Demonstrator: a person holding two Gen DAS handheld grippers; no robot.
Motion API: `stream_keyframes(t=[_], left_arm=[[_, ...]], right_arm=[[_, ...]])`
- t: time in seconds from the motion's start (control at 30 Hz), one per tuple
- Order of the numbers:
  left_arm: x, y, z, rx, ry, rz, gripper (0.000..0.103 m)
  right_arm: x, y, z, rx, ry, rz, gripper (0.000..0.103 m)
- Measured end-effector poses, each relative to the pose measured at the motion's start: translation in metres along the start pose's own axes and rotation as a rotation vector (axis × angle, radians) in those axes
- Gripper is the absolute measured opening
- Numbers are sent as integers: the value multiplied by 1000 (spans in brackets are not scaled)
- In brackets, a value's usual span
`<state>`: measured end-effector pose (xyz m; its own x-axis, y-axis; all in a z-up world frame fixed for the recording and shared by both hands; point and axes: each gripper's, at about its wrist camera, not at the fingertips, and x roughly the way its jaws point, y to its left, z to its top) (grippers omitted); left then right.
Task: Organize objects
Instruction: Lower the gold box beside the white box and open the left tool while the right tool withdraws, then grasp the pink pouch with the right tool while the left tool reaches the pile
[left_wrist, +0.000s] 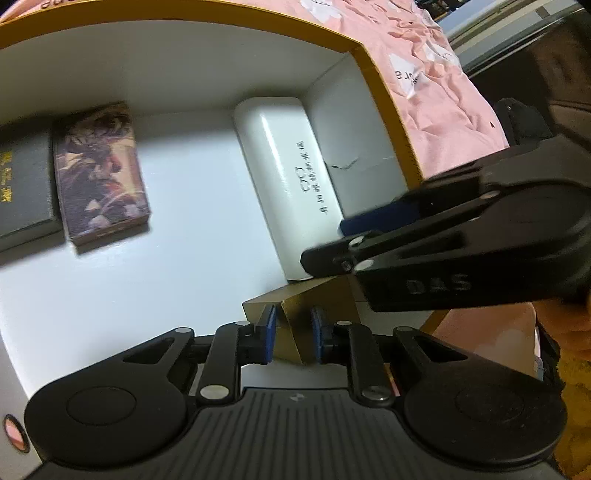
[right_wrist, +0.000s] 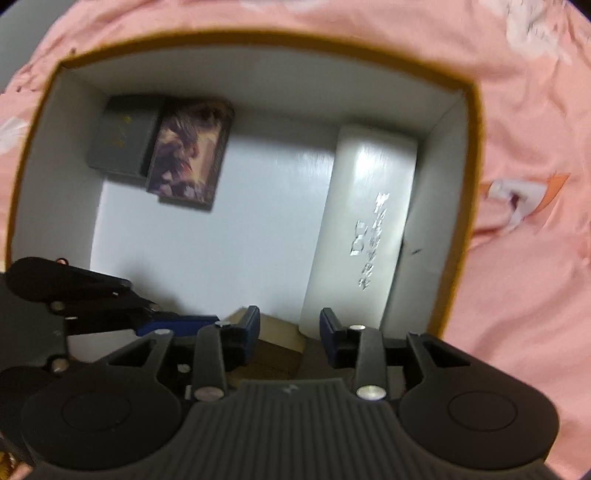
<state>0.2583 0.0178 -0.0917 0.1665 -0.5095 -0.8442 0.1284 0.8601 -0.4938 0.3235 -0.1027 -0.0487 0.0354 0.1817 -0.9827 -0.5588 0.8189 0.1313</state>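
A big box with a gold rim (left_wrist: 384, 85) and a white floor (right_wrist: 221, 240) lies on pink cloth. Inside it, a grey box (right_wrist: 122, 144) and a picture-printed box (right_wrist: 188, 155) sit side by side at the far left. A long white case (left_wrist: 288, 173) runs along the right wall. At the near edge stands a small gold-brown carton (left_wrist: 291, 332), and my left gripper (left_wrist: 294, 328) is shut on it, blue pads against its sides. My right gripper (right_wrist: 289, 330) hangs open above the same carton (right_wrist: 277, 339), pads apart from it. It enters the left wrist view from the right.
Pink printed cloth (right_wrist: 517, 258) surrounds the big box on all sides. The white floor between the picture-printed box and the white case is bare. A dark piece of furniture (left_wrist: 554, 74) shows beyond the cloth at the far right.
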Motion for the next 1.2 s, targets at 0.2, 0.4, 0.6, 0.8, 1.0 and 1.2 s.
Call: stream_keyframes(t=[0.2, 0.4, 0.6, 0.8, 1.0, 1.2], left_arm=[[12, -10, 4, -25, -3, -39, 15], [21, -23, 7, -18, -1, -41, 14], [16, -27, 7, -17, -8, 6, 15], [-36, -46, -14, 74, -143, 83, 15], [-96, -69, -75, 116, -310, 127, 15], [-104, -81, -130, 80, -341, 181, 15]], right_arm=[[-18, -4, -20, -55, -127, -107, 49], [-29, -10, -29, -54, -210, -100, 48], [-48, -17, -39, -40, -283, -88, 48], [-79, -16, -70, 6, -448, -38, 48], [-108, -2, -133, 50, -616, 10, 48], [-101, 11, -193, 133, -633, 74, 48]])
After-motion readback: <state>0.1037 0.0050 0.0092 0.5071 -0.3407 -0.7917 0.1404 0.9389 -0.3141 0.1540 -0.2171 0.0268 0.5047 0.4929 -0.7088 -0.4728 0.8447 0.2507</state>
